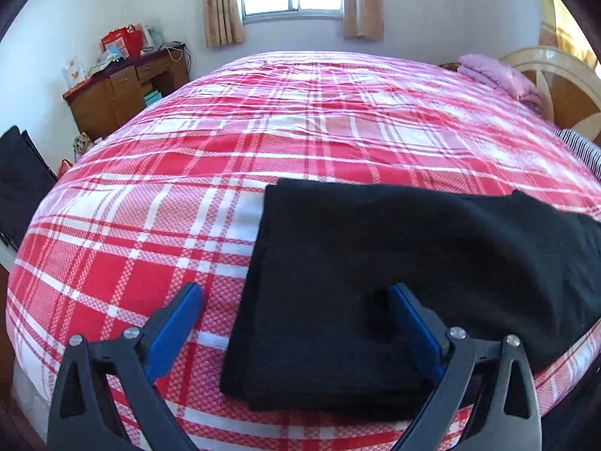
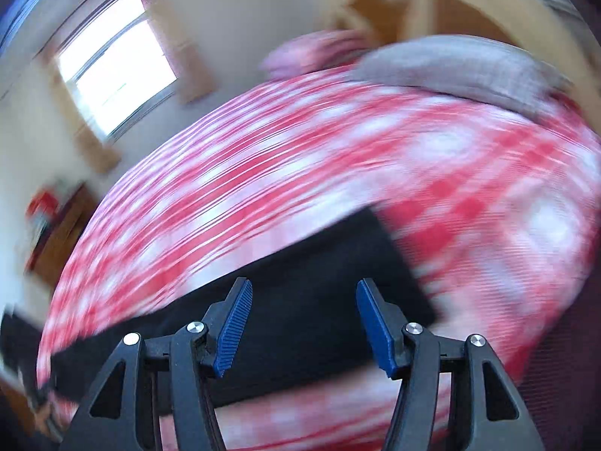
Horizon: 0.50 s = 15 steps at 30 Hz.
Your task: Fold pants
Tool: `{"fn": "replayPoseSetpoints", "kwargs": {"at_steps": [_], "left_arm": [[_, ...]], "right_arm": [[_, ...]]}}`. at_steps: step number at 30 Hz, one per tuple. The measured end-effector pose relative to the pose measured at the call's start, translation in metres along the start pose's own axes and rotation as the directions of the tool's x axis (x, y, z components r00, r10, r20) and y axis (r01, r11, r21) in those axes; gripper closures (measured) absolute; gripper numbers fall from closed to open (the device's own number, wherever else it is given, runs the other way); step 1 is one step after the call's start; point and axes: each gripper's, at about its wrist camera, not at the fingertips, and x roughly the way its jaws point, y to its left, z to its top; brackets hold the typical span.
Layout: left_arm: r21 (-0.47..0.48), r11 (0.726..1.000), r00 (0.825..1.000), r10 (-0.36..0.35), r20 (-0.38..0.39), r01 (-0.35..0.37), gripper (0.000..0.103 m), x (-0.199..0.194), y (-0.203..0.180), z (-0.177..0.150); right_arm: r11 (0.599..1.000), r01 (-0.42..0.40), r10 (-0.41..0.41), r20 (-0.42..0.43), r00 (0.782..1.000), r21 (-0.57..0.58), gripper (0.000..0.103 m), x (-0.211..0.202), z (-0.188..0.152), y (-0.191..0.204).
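Observation:
The black pants (image 1: pixel 394 270) lie folded into a thick flat stack near the front edge of the bed (image 1: pixel 157 195). My left gripper (image 1: pixel 296 293) is open and empty, just above the stack's near left corner, its right blue pad over the cloth and its left pad over the bedspread. In the blurred right wrist view the pants (image 2: pixel 300 263) show as a dark slab on the bed (image 2: pixel 450 173). My right gripper (image 2: pixel 304 289) is open and empty, hovering over the pants' near edge.
A red and white plaid bedspread covers the bed. A pink folded blanket (image 1: pixel 496 75) and a striped pillow (image 1: pixel 582 150) lie by the headboard (image 1: pixel 556 75) at far right. A cluttered wooden desk (image 1: pixel 120 86) stands at far left below the window.

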Motion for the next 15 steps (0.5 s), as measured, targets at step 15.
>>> {"fn": "replayPoseSetpoints", "kwargs": {"at_steps": [15], "left_arm": [[0.009,1.000,0.999,0.013,0.051,-0.014,0.000,0.000,-0.001,-0.008]], "right_arm": [[1.000,-0.004,0.004,-0.007,1.000,0.010,0.049,0.028,0.003,-0.046]]}}
